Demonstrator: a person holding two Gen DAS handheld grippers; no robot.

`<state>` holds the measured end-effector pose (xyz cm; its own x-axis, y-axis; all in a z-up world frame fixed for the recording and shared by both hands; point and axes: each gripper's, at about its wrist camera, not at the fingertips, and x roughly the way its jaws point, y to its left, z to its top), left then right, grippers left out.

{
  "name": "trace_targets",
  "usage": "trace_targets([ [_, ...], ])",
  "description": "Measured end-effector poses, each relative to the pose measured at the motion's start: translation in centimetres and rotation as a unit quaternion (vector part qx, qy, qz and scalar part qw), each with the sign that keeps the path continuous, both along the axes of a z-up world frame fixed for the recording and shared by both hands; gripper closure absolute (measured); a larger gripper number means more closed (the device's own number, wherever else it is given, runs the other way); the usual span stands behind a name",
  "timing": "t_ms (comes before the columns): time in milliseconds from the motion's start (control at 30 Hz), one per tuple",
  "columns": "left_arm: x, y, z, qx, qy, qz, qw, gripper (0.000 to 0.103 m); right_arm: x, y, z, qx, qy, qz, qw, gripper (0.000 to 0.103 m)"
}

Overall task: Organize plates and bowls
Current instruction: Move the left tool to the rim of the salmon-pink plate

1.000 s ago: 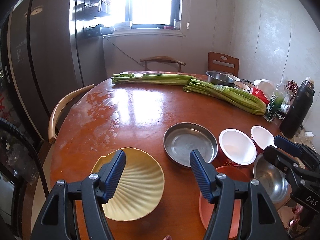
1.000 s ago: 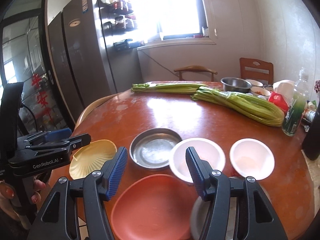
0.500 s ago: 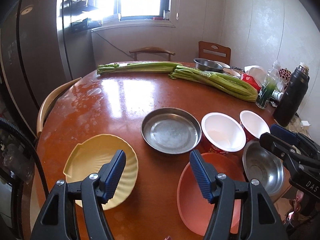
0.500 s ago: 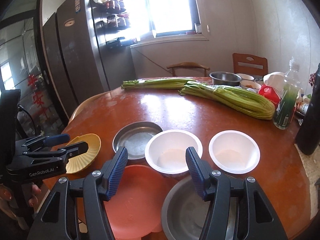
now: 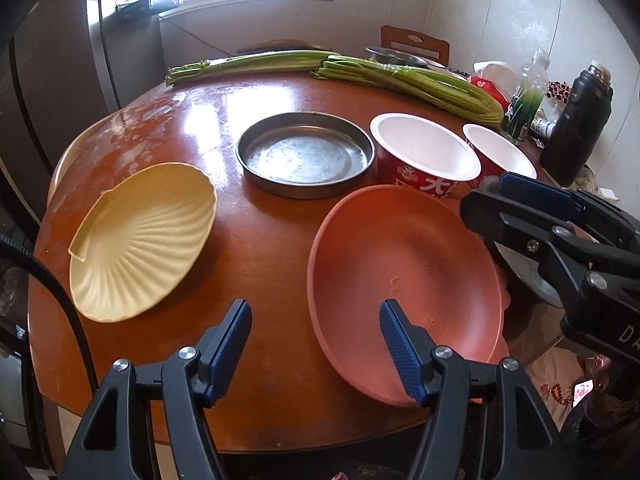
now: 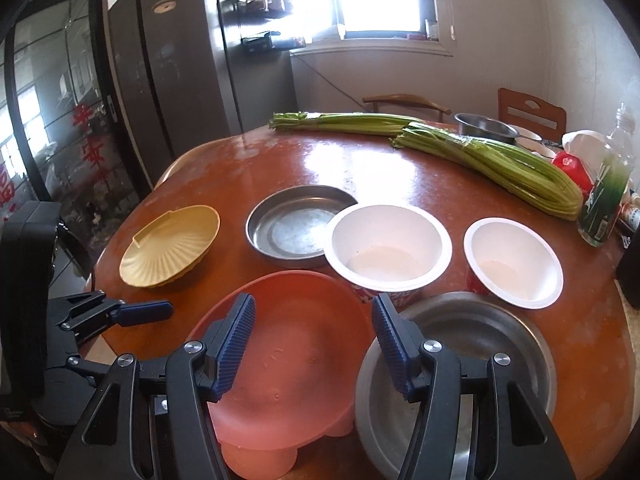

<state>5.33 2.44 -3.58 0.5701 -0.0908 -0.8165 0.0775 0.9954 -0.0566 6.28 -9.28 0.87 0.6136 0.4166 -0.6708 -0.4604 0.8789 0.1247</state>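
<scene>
Both claws have come down low over the bench's near edge; left claw (image 5: pixel 316 344) and right claw (image 6: pixel 314 344) are open, holding nothing; pink plate (image 5: pixel 404 280) lies there, ready to grab

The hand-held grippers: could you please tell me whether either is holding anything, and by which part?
Nothing is held: the left hand-held gripper and right hand-held gripper both stand open above the table.

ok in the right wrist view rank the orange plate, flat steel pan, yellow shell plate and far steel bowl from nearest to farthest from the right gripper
1. orange plate, directly under the right gripper
2. flat steel pan, mid-table, just beyond
3. yellow shell plate, off to the left; close to the pan's range, slightly farther
4. far steel bowl, at the table's back edge, right
</scene>
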Motion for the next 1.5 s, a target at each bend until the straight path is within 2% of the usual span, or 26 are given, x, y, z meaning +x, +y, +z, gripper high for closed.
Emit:
trace_targets([
  [200, 0.2, -1.2, -0.7, 0.005, 0.007, -0.003, 1.0000, 0.037, 0.6, 0.3, -1.2, 0.035, 0.044, 0.014, 0.998, 0.041],
  [467, 1.0, -1.4, -1.7, 0.028, 0.018, 0.007, 0.9994, 0.037, 2.1, 0.6, -2.1, 0.027, 0.065, 0.004, 0.998, 0.041],
  [600, 1.2, -1.1, -1.7, 0.033, 0.016, 0.013, 0.9992, 0.036, 2.5, 0.4, -2.4, 0.004, 0.060, -0.012, 0.998, 0.041],
  [700, 1.4, -0.5, -1.7, 0.046, 0.013, 0.025, 0.9986, 0.035, 2.7, 0.1, -2.4, 0.009, 0.060, -0.013, 0.998, 0.041],
  [1067, 2.1, 3.2, -1.7, 0.048, 0.013, 0.075, 0.9959, 0.035, 2.2, 1.1, -2.6, -0.028, 0.051, -0.007, 0.998, 0.041],
  [1400, 1.0, 5.4, -1.8, 0.005, 0.021, 0.078, 0.9968, 0.036, 2.0, 3.2, -3.8, -0.070, 0.057, 0.000, 0.996, 0.041],
  [1500, 0.4, 4.9, -1.8, 0.006, 0.017, 0.067, 0.9976, 0.036, 2.0, 3.4, -4.0, -0.079, 0.055, -0.005, 0.995, 0.041],
])
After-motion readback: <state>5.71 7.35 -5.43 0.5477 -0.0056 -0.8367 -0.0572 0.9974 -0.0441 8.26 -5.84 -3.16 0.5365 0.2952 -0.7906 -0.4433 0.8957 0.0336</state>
